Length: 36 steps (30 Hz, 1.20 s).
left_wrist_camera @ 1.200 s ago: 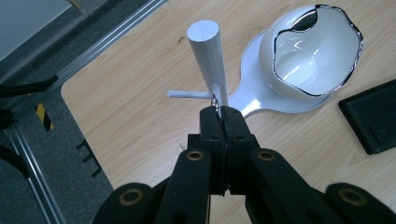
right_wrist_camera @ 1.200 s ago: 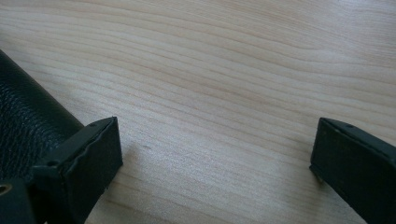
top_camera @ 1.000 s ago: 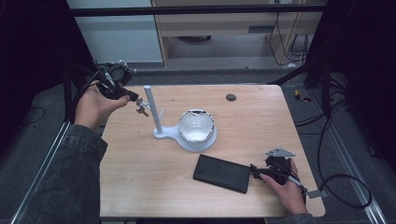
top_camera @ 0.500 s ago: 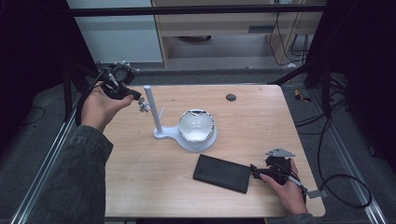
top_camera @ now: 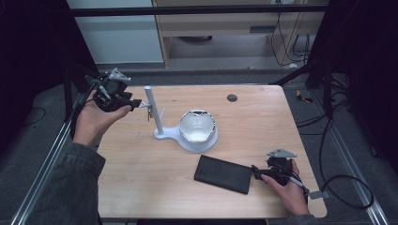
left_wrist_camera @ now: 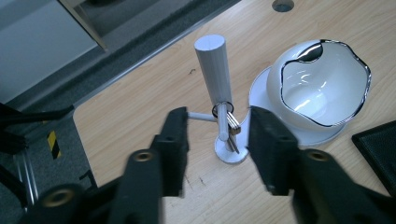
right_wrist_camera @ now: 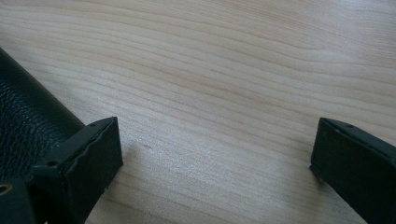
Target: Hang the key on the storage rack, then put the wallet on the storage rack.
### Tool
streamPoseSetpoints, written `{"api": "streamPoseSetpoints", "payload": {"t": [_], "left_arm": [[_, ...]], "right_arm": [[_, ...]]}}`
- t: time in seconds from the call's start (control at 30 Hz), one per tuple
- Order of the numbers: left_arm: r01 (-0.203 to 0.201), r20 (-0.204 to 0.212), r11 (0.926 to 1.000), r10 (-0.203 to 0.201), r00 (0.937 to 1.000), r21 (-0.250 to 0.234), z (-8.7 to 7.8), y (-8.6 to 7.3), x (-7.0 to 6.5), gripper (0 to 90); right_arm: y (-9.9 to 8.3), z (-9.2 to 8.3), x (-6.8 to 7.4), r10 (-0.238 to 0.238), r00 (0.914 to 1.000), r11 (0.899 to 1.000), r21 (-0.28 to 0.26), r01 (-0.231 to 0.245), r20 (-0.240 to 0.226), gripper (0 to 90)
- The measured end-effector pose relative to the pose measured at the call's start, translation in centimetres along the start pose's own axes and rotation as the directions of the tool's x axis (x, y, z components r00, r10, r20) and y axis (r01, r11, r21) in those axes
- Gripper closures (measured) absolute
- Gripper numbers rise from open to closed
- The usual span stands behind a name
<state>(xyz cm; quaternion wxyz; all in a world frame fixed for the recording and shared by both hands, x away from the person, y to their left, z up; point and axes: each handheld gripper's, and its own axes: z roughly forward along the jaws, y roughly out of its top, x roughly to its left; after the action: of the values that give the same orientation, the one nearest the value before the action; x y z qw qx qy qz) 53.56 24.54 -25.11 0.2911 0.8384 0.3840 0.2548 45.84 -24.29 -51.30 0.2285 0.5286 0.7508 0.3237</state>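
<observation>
A white stand (top_camera: 159,133) has an upright post (left_wrist_camera: 214,65) with a thin side peg, and a key ring with keys (left_wrist_camera: 232,127) hangs from that peg. My left gripper (top_camera: 136,102) is level with the peg at the table's far left. Its jaws have just been opening, and the left gripper (left_wrist_camera: 218,122) stands open, its pads on either side of the keys without touching them. A glossy white bowl (top_camera: 197,125) sits on the stand's base. My right gripper (top_camera: 256,172) rests open on the table, one jaw beside a black leather case (top_camera: 223,173), also seen as the case (right_wrist_camera: 23,121).
A round cable hole (top_camera: 232,98) lies near the wooden table's far edge (top_camera: 211,86). A metal rail (top_camera: 51,154) runs along the left side. Bare wood (right_wrist_camera: 224,84) spreads between the right gripper's jaws. Cables lie on the floor at right.
The left hand has shifted slightly toward the post and down. Its jaws, shut before, now stand apart with the keys left hanging on the peg. The right hand has not moved.
</observation>
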Motion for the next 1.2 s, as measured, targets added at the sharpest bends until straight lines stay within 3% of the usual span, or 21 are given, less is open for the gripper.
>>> {"api": "streamPoseSetpoints", "payload": {"t": [0.17,0.3,0.5,0.67,0.77,0.83,1.0,1.13,1.2], "left_arm": [[-0.002,0.002,0.9998,0.002,1.0000,-0.019,0.0,-2.1,-1.2,25.5],[-0.010,0.001,0.9999,0.010,1.0000,-0.013,0.2,-3.5,-2.2,15.2],[-0.034,0.047,0.9984,0.036,0.9983,-0.045,1.0,-5.9,-4.5,6.0],[-0.068,0.058,0.9960,0.072,0.9957,-0.057,2.0,-8.1,-6.6,6.0],[-0.071,0.086,0.9944,0.078,0.9933,-0.078,2.4,-9.5,-8.2,6.1],[-0.067,0.131,0.9940,0.078,0.9883,-0.087,3.1,-10.4,-9.6,7.4],[-0.098,0.181,0.9907,0.114,0.9769,-0.094,6.3,-11.8,-13.0,8.9],[-0.081,0.243,0.9923,0.102,0.9647,-0.093,9.1,-12.6,-14.6,12.0],[-0.099,0.257,0.9926,0.114,0.9595,-0.070,10.2,-13.0,-15.2,13.8]], "right_arm": [[0.0,0.0,0.0,-0.001,1.0000,1.000,-0.001,0.001,-0.003,2.1],[0.1,0.0,0.0,0.003,1.0000,1.000,0.002,-0.003,-0.007,3.0],[0.3,-0.6,-0.2,-0.002,0.9999,1.000,-0.012,0.002,0.015,5.4],[0.4,-0.9,-0.1,-0.011,0.9996,1.000,-0.020,0.011,0.025,5.6],[0.5,-1.4,0.0,-0.021,0.9994,0.999,-0.033,0.022,0.027,5.9],[0.5,-1.8,0.2,-0.021,0.9994,0.999,-0.050,0.023,0.028,6.9],[0.5,-2.6,0.4,-0.024,0.9995,0.997,-0.075,0.025,0.020,9.7],[0.4,-3.2,0.5,-0.043,0.9990,0.994,-0.102,0.043,-0.005,14.3],[0.5,-3.5,0.7,-0.047,0.9989,0.991,-0.121,0.047,-0.001,17.1]]}}
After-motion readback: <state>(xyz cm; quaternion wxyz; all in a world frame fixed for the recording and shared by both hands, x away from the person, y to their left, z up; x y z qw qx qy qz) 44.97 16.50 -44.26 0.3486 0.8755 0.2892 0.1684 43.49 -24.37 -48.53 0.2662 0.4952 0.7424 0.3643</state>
